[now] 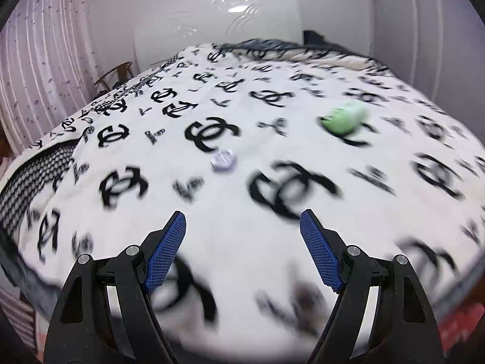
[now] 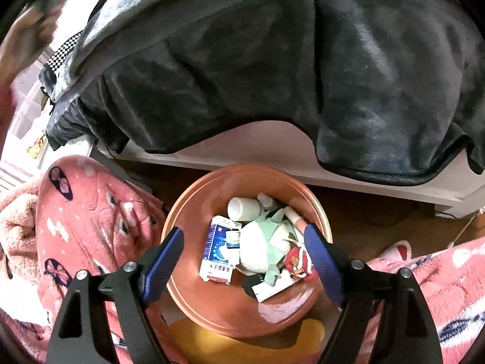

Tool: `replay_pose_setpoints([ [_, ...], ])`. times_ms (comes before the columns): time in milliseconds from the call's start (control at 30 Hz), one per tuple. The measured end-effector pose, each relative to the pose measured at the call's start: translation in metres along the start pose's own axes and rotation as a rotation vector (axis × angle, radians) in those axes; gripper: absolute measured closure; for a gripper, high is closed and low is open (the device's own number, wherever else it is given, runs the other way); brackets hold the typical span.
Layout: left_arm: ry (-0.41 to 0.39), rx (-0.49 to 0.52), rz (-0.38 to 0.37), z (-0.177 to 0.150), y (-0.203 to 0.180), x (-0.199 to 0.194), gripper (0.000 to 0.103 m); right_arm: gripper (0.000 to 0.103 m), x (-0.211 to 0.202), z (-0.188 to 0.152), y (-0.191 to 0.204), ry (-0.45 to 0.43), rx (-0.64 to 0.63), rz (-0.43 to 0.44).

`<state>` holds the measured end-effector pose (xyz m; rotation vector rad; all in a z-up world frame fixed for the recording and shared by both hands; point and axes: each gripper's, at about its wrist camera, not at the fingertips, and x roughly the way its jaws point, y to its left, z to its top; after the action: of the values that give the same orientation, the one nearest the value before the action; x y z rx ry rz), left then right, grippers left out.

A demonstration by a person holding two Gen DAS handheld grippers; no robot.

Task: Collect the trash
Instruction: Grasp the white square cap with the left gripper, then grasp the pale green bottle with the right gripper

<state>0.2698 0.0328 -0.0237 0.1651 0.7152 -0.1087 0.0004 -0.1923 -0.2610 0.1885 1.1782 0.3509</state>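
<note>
Bedroom trash sweep: two pieces left on the bed, bin already part full.

Our left gripper (image 1: 242,221) hangs spread and empty over the logo blanket (image 1: 242,242); small clear cap (image 1: 223,160) just ahead, green-white wad (image 1: 344,118) further ahead-right. Both prob. light; cap stiff, slippery, so pinch across its rim; the wad looks soft, take mid-body. Right gripper (image 2: 244,236), spread w/ nothing held, hovers above the brown bin (image 2: 188,212) on the floor.

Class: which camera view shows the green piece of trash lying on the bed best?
The left wrist view: the green piece of trash lies in plain sight on the patterned bedspread, though blurred. The right wrist view looks down into the trash basin and misses it.
</note>
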Motion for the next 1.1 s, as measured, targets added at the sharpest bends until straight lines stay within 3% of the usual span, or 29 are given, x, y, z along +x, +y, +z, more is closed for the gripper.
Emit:
replay_pose_setpoints([
  [67, 0.050, -0.033, -0.029, 0.020, 0.013, 0.035, 0.027, 0.023, 0.003, 0.000, -0.002, 0.011, 0.002, 0.007],
  [200, 0.101, -0.063, 0.005, 0.036, 0.025, 0.093, 0.027, 0.023, 0.007, 0.001, -0.008, 0.028, 0.017, 0.027],
  [400, 0.149, -0.142, -0.002, 0.044, 0.039, 0.136, 0.028, 0.023, 0.016, 0.003, -0.016, 0.059, 0.050, 0.048],
  [567, 0.154, -0.136, -0.024, 0.047, 0.040, 0.145, 0.060, 0.023, 0.020, 0.003, -0.014, 0.080, 0.041, 0.050],
  [600, 0.150, -0.136, -0.032, 0.046, 0.039, 0.144, 0.065, 0.023, 0.021, 0.003, -0.014, 0.082, 0.040, 0.049],
  [800, 0.040, -0.088, -0.032, 0.038, 0.028, 0.109, 0.066, 0.023, 0.016, 0.004, -0.012, 0.066, 0.035, 0.047],
  [1100, -0.046, -0.019, -0.116, -0.015, 0.003, -0.003, 0.066, 0.023, -0.045, 0.021, 0.021, -0.113, -0.139, 0.008],
])
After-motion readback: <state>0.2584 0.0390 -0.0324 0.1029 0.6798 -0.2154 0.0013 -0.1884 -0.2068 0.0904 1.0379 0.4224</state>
